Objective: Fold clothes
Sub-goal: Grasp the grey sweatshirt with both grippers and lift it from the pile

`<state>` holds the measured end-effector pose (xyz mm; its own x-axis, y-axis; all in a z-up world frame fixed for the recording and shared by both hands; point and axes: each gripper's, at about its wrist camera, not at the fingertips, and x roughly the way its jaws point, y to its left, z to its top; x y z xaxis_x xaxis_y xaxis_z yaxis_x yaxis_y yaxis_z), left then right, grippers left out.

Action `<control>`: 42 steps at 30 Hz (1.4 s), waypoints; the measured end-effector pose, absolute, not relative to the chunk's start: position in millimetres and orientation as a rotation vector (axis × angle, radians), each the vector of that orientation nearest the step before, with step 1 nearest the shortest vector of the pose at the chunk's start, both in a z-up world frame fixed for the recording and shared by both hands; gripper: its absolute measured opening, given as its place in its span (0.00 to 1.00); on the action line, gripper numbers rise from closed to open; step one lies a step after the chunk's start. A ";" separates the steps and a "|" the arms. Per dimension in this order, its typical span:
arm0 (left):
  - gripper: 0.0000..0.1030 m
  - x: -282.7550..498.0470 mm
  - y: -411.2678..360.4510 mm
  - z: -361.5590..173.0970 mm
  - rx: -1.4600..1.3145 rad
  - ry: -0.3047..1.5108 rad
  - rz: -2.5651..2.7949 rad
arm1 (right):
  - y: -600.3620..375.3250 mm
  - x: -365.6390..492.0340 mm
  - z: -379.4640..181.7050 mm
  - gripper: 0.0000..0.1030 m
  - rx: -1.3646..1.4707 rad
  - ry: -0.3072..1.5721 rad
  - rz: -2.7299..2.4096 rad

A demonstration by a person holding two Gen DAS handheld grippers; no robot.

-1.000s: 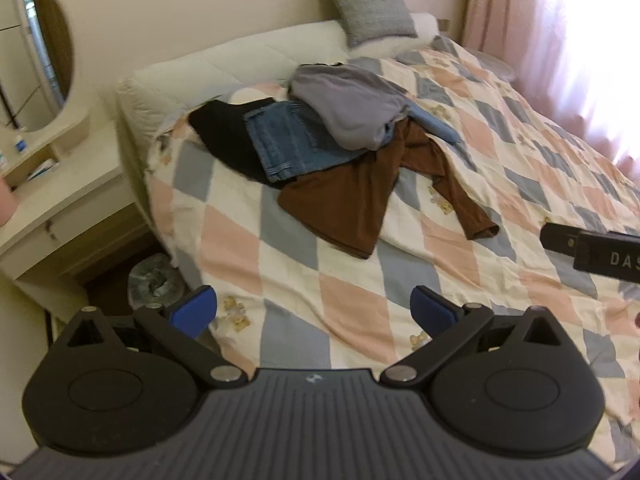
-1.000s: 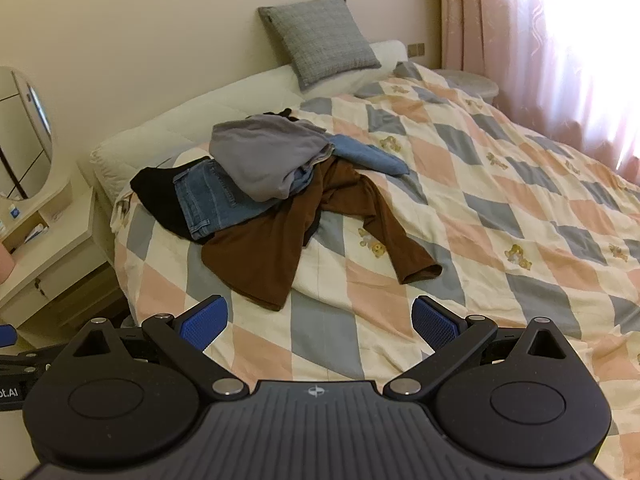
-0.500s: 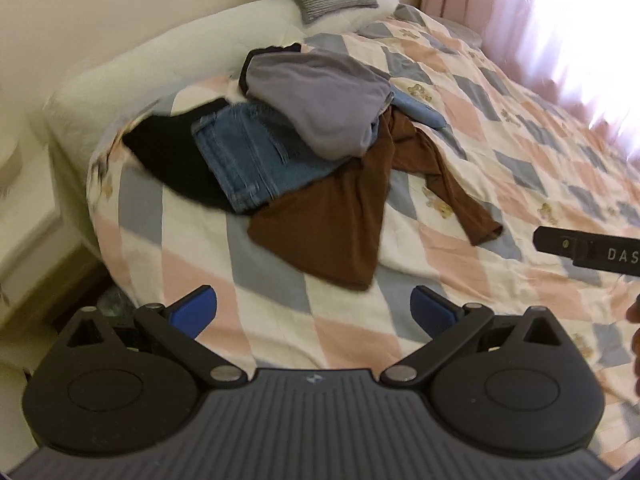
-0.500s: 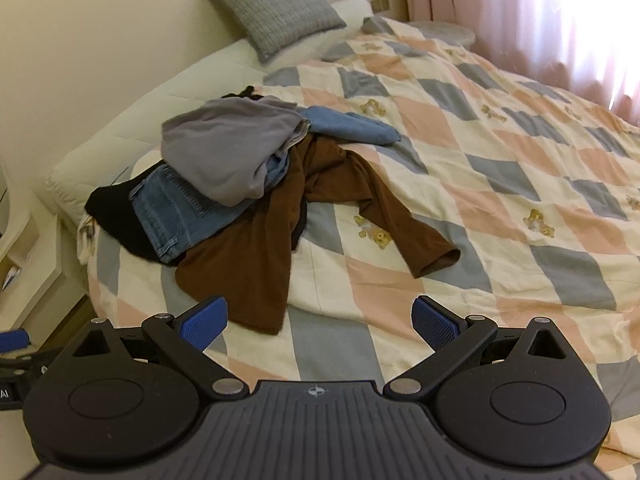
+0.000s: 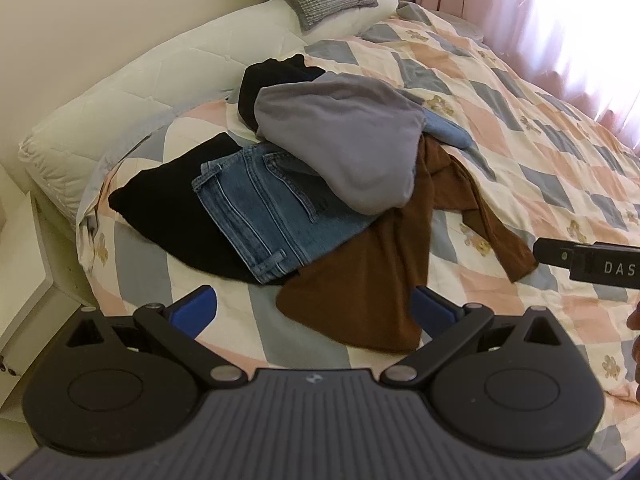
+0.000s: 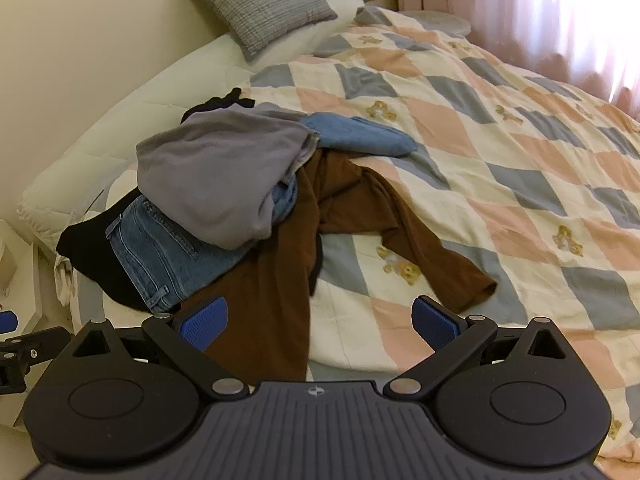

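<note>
A pile of clothes lies on the bed's left side: a grey sweatshirt (image 5: 352, 148) (image 6: 224, 176) on top, blue jeans (image 5: 272, 208) (image 6: 168, 256), a black garment (image 5: 172, 208) (image 6: 92, 252) and a brown long-sleeved top (image 5: 368, 280) (image 6: 272, 288) with a sleeve spread to the right. My left gripper (image 5: 312, 312) is open and empty just above the brown top's near hem. My right gripper (image 6: 320, 322) is open and empty over the same hem and the quilt.
The bed has a checked pink, grey and cream quilt (image 6: 500, 184) and a padded cream headboard (image 5: 132, 96). A grey cushion (image 6: 256, 4) leans at the head. A white bedside table (image 5: 24, 264) stands at the left. Pink curtains (image 6: 540, 12) hang at the right.
Both grippers have moved forward and down towards the clothes pile, which now fills more of each view. Both jaws stay open.
</note>
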<state>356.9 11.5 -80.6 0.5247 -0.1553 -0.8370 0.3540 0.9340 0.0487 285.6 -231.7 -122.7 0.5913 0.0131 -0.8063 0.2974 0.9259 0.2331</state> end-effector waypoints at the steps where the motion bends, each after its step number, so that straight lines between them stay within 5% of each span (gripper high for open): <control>1: 0.99 361.9 12.2 -82.1 0.223 0.976 -0.310 | -229.9 291.0 -124.1 0.98 0.363 0.932 -0.169; 16: 0.99 450.1 16.2 -108.0 0.183 1.002 -0.345 | -231.6 358.6 -150.2 0.98 0.392 0.939 -0.180; 21: 0.99 492.8 16.5 -115.0 0.137 0.978 -0.378 | -244.5 388.4 -166.8 0.84 0.468 0.906 -0.161; 29: 0.99 565.0 18.2 -128.5 0.008 0.975 -0.416 | -268.2 439.1 -201.3 0.77 0.682 0.884 -0.132; 42: 0.99 676.5 24.3 -159.3 -0.227 1.030 -0.315 | -303.0 512.1 -226.7 0.80 0.977 0.766 -0.162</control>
